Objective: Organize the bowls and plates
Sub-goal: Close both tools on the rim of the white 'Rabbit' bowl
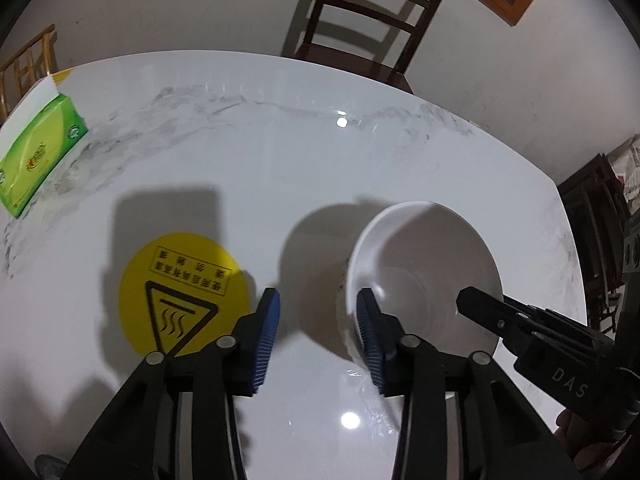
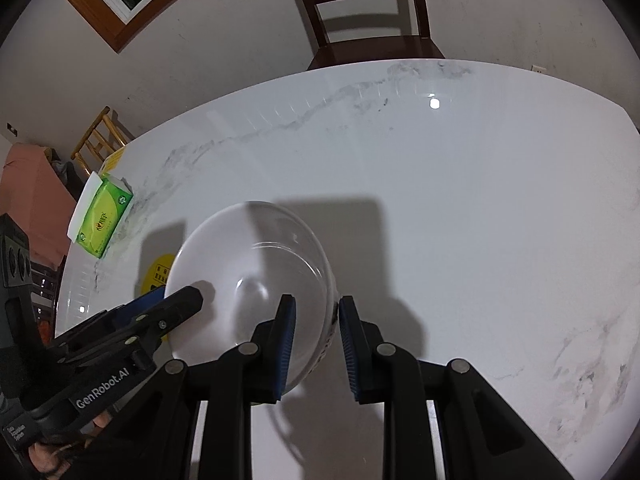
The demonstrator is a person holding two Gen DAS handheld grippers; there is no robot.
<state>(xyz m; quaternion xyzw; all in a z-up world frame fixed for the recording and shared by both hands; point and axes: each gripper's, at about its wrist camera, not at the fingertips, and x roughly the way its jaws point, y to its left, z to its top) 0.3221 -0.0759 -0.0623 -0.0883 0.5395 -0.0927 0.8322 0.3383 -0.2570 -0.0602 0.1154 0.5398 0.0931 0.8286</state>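
on the marble table (image 1: 280, 168): green tissue box (image 1: 38, 156) far left, yellow warning sticker (image 1: 180, 296) nearer. left gripper (image 1: 318, 340) apart, gripping nothing, one pad beside the white bowl (image 1: 424, 276). right gripper (image 2: 316, 344) clamped on the bowl's near rim.

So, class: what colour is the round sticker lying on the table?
Yellow, with black print and a heat warning triangle; the sticker shows best in the left wrist view.

Dim, cool overhead light glints as small glare spots on the glossy table (image 1: 280, 168). Hard shadows fall across it. Fisheye bending and dark corners frame both views; slight softness.
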